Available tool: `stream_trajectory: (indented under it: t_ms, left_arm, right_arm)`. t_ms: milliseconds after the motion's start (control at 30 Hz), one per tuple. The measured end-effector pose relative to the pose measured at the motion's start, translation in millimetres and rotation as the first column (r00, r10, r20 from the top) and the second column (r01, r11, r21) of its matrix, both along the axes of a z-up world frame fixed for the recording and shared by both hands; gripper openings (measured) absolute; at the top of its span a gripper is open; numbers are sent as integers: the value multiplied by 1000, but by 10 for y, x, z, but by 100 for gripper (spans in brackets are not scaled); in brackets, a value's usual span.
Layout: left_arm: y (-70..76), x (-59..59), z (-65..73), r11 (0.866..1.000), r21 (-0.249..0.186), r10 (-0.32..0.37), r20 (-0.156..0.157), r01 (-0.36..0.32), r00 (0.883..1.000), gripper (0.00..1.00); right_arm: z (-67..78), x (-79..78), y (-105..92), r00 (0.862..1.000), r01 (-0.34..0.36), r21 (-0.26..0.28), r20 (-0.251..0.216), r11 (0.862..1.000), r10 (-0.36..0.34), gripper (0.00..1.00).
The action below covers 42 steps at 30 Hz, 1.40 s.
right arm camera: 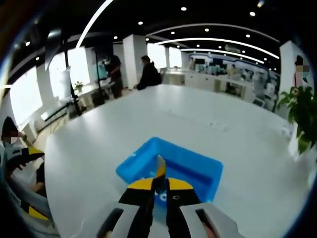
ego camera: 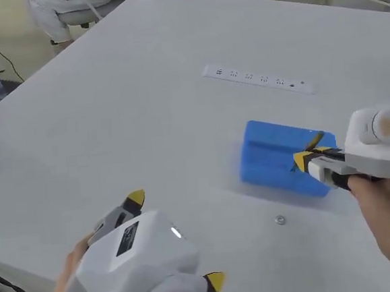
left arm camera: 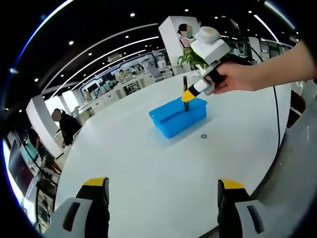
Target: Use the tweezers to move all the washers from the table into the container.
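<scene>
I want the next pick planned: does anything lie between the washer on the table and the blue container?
Nothing visible does. The washer lies on bare table beside the container, apart from it. The right gripper holds the tweezers above the container, outside that gap.

Open blue rectangular container point(ego camera: 270, 155), dark tweezers point(left arm camera: 185, 85) upright over it, one small washer point(ego camera: 280, 220) lying nearby

Bright ceiling lights point(right arm camera: 184, 8); fisheye edges warp, head view perhaps slightly blurred.
</scene>
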State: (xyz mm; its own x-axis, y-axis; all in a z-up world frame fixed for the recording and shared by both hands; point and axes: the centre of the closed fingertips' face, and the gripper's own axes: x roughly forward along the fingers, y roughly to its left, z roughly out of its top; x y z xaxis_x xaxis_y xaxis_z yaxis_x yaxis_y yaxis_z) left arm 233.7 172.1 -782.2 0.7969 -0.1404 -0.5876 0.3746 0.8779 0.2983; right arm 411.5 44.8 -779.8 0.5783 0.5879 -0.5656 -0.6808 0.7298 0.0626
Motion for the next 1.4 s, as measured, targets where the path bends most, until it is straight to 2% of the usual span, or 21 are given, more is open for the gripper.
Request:
stream_trajectory:
  t_ms: [233, 367, 433, 600, 967, 1133, 1400]
  left_arm:
    - [4, 4, 11, 1000, -3, 1, 5, -1, 1000, 93]
    - [3, 4, 15, 1000, -2, 1, 6, -1, 1000, 93]
    - [0, 4, 17, 1000, -2, 0, 6, 0, 1000, 93]
    - [-10, 0, 17, 1000, -2, -4, 6, 4, 1000, 93]
    - [-22, -7, 12, 1000, -1, -7, 3, 7, 1000, 93]
    - [-19, -8, 10, 1000, 2, -7, 2, 7, 1000, 93]
    - [-6, -6, 5, 1000, 6, -3, 1, 3, 1000, 93]
  right_arm:
    - [224, -76, -21, 1000, 4, 66, 19, 998, -5, 5]
    - [326, -214, -13, 1000, 5, 106, 8, 994, -6, 5]
    - [330, -277, -10, 1000, -3, 99, 10, 995, 2, 5]
    - [232, -400, -15, 1000, -20, 79, -11, 997, 21, 5]
    - [-125, -647, -27, 994, -48, 37, -98, 998, 51, 5]
    - [-213, -736, 9, 990, -60, 33, -125, 998, 63, 5]
    - [-287, -822, 44, 987, -71, 13, -144, 997, 72, 5]
